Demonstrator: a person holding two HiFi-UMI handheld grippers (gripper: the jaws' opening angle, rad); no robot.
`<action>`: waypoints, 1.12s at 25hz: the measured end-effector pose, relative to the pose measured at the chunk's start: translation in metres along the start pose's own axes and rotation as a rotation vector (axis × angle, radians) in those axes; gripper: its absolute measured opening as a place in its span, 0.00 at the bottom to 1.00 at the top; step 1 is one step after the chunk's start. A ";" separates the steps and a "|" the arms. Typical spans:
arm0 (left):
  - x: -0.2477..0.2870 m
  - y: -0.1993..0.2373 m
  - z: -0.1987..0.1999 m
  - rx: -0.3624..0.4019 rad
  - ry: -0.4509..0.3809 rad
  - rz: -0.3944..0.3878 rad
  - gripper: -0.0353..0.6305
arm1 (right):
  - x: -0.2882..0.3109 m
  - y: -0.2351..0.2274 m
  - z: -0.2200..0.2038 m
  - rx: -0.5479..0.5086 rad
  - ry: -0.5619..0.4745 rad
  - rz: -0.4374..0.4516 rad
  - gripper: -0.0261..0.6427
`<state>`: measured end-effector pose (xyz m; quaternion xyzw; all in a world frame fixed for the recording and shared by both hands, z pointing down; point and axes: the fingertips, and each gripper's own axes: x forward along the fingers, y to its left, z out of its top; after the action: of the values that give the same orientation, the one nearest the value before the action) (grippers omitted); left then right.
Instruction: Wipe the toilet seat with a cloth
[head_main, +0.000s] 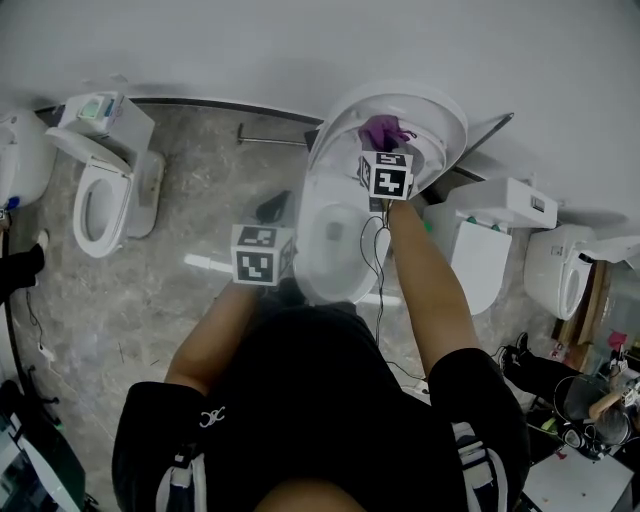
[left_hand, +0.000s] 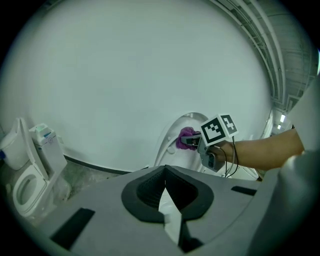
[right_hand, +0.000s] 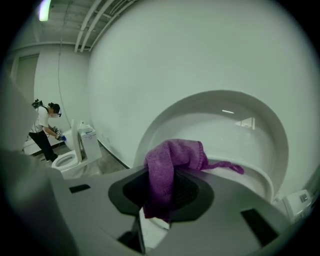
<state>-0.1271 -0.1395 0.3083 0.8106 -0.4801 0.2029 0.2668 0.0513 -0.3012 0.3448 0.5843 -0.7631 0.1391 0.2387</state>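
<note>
Right gripper (right_hand: 161, 187) is clamped on the purple cloth (right_hand: 170, 159). In the right gripper view the cloth hangs folded down between the two pads and covers their tips, so you cannot see how near the pads stand behind it. A thin tail of the cloth trails to the right over the white curved surface of the raised lid (right_hand: 235, 125). No view lets you tell whether the seat is folded up against that lid or lies on the bowl. In the head view, find the right gripper at the top of the toilet, holding the cloth (head_main: 384, 130) against the lid above the open bowl (head_main: 330, 235). Its marker cube covers the jaws there, and your torso cuts off the bowl's near edge. A black cable (head_main: 377, 262) runs down beside your right forearm. Left gripper (left_hand: 165, 172) is closed and empty. Its pads meet at the tips, and only a narrow wedge of white shows lower down. In the head view it hangs just beside the bowl's left edge, well apart from the cloth, and its cube hides your left hand. Other toilets (head_main: 100, 200) stand along the wall (head_main: 200, 45). A far person (right_hand: 46, 131) bends over one of them, too small to make out further.
</note>
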 end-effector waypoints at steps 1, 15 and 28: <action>-0.002 0.001 -0.001 -0.006 0.000 0.004 0.06 | 0.003 0.003 -0.002 0.003 0.011 0.005 0.18; -0.022 0.030 -0.014 -0.053 -0.002 0.035 0.06 | 0.020 0.044 -0.026 0.003 0.088 0.054 0.18; -0.011 0.029 -0.018 -0.065 0.006 -0.001 0.06 | 0.009 0.057 -0.041 0.000 0.103 0.036 0.18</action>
<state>-0.1591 -0.1321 0.3229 0.8012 -0.4853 0.1892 0.2947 0.0033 -0.2725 0.3878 0.5625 -0.7602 0.1735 0.2751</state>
